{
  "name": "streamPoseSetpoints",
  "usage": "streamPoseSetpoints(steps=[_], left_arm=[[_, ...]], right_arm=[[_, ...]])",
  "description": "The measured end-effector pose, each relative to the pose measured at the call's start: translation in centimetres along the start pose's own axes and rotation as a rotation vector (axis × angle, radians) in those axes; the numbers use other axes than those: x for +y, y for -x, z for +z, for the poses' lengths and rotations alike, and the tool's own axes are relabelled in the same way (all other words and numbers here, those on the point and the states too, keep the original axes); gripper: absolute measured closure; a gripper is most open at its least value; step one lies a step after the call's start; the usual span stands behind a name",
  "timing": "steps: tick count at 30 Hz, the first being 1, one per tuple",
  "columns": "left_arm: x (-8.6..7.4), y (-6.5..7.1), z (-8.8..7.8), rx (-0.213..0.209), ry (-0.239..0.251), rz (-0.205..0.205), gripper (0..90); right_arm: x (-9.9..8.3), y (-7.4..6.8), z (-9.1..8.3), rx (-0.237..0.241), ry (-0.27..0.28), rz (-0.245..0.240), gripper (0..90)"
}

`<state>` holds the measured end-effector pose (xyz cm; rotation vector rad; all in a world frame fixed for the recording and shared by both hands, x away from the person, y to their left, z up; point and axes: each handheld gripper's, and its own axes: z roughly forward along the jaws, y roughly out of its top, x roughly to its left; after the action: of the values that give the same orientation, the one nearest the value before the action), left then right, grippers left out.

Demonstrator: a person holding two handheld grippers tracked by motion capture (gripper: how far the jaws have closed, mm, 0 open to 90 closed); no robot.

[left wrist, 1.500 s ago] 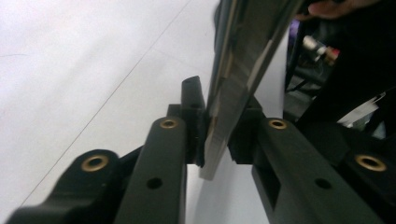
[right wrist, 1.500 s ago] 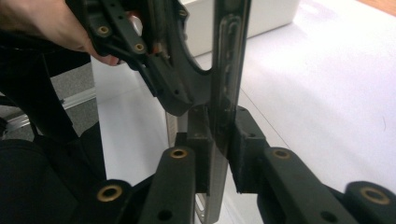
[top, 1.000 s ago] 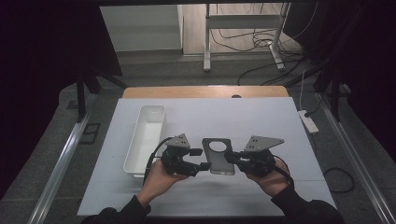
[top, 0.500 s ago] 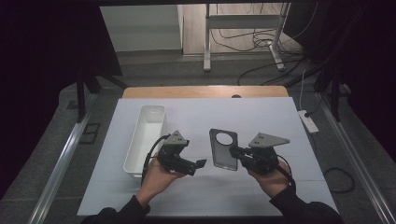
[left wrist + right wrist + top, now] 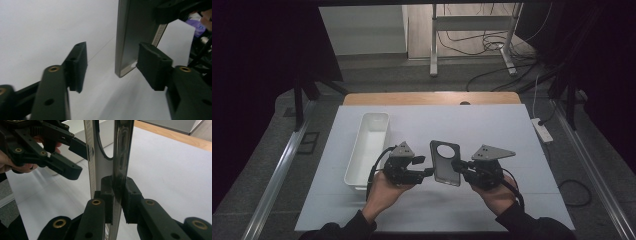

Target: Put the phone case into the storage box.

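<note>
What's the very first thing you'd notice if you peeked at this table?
A dark grey phone case with a big round hole, held up above the middle of the white table by the right gripper, which pinches its edge. The left gripper reaches toward its other edge; its jaws have just been closing, with the case's edge between them. Left of that lies a long white tray.

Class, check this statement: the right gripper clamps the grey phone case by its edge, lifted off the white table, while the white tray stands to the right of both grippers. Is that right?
Not quite. The white tray stands left of both grippers, beside the left gripper, as the high view shows. The right gripper does clamp the grey phone case by its edge.
</note>
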<state>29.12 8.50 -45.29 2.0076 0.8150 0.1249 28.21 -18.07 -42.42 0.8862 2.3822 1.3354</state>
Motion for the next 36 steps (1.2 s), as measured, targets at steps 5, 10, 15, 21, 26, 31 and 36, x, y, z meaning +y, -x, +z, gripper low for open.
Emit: streamPoseSetpoints(steps=[5,10,15,21,26,31,36], left_arm=[[0.1,0.4,0.1,0.005,0.002,0.009,58.6],[0.1,0.6,0.3,0.013,-0.018,0.013,68.7],[0.0,0.5,0.5,0.011,-0.034,0.004,82.3],[0.0,0.1,0.2,0.019,-0.022,-0.039,86.6],[0.1,0.4,0.5,0.067,-0.049,-0.043,88.9],[0.1,0.2,0.5,0.083,-0.055,-0.055,88.9],[0.2,-0.5,0.1,0.101,-0.052,-0.083,88.9]], right_arm=[[0.0,-0.4,0.3,0.017,0.0,0.008,80.8],[0.0,-0.7,0.4,0.027,-0.004,0.007,80.8],[0.0,-0.7,0.4,0.024,-0.008,0.01,80.6],[0.0,-0.8,0.7,0.062,-0.018,0.016,79.7],[-0.1,-1.5,1.3,0.088,-0.046,-0.034,67.7],[-0.1,-1.4,1.4,0.08,-0.067,-0.032,58.1],[-0.2,-0.6,1.2,0.082,-0.088,-0.009,47.5]])
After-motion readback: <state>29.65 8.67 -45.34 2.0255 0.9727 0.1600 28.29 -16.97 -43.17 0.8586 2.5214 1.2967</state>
